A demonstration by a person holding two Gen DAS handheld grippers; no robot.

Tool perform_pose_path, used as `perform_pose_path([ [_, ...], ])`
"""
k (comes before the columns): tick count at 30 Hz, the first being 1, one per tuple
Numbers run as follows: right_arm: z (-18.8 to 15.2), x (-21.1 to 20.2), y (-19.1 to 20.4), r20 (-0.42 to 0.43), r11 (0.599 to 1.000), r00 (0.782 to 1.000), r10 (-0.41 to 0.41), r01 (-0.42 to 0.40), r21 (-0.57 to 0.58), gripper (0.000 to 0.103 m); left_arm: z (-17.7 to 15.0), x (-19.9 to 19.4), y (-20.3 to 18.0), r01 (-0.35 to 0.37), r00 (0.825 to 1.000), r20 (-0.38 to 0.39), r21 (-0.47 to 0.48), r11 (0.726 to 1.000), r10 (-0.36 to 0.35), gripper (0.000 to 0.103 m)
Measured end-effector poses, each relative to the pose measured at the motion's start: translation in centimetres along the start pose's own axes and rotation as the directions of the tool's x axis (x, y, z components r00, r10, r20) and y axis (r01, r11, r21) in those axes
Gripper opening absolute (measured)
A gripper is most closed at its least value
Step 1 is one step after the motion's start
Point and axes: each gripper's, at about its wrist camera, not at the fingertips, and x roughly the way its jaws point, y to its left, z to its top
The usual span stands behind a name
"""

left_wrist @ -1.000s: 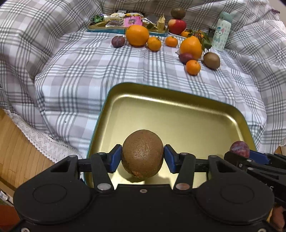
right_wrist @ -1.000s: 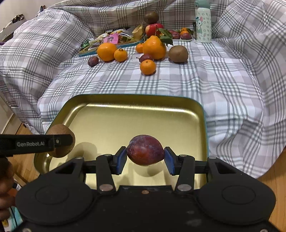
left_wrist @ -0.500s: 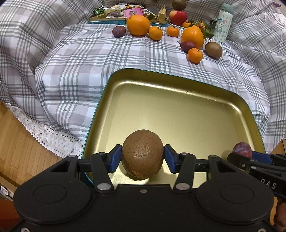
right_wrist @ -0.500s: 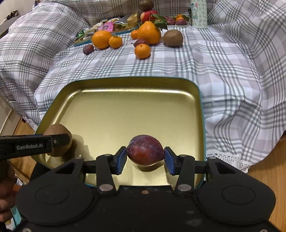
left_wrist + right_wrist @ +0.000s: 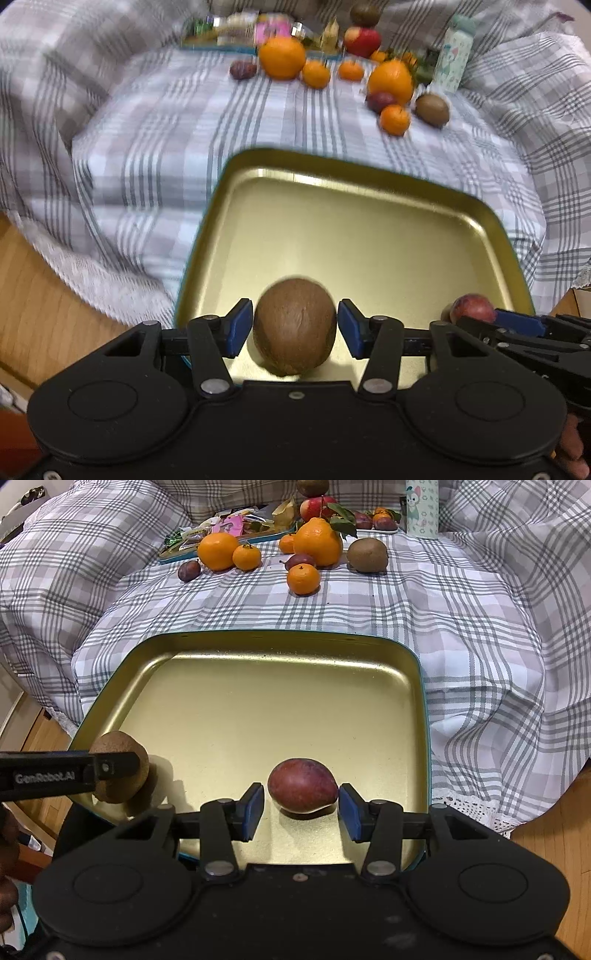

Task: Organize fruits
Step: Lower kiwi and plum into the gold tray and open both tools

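**Both fruits held low over the tray's near edge; kiwi close to the rim**

Left gripper: jaws set wide with the kiwi between them, blue pads against both its sides. The jaws have just been closing a little on it. The kiwi's long axis runs up-down in the frame, crosswise to the line between the pads.

Right gripper: narrower, pads on the plum. The right pad is touching; there may be a sliver of gap on the left, hard to tell. The plum's pointed end tilts lower right.

Key relation: both fruits hang over the gold tray, at the bottom of the frame. In the right wrist view the plum is lower centre, well inside the walls. The kiwi sits lower left, overlapping the tray's left rim, so releasing it there looks riskier. It probably needs a nudge toward frame centre first.

The remaining fruit is well apart, in the upper frame on the plaid cloth.
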Motion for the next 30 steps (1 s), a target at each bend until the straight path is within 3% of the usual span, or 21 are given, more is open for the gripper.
perform_pose_path([
  [4,0.0,-0.1,-0.1,0.000,1.000,1.000,0.000,0.000,0.001,0.048,0.2,-1.2,-0.9,-0.037,0.997,0.066,0.057,0.998,0.034,0.055],
  [11,-0.1,-0.3,0.0,0.016,1.000,1.000,-0.002,0.002,-0.005,0.048,0.3,-1.3,-1.7,-0.029,0.997,0.068,0.081,0.996,0.023,0.055],
  [30,0.3,-1.4,0.0,0.064,0.999,0.998,0.006,-0.008,0.032,0.048,0.3,-1.1,-0.4,-0.056,0.997,0.051,0.000,0.998,0.056,0.055],
])
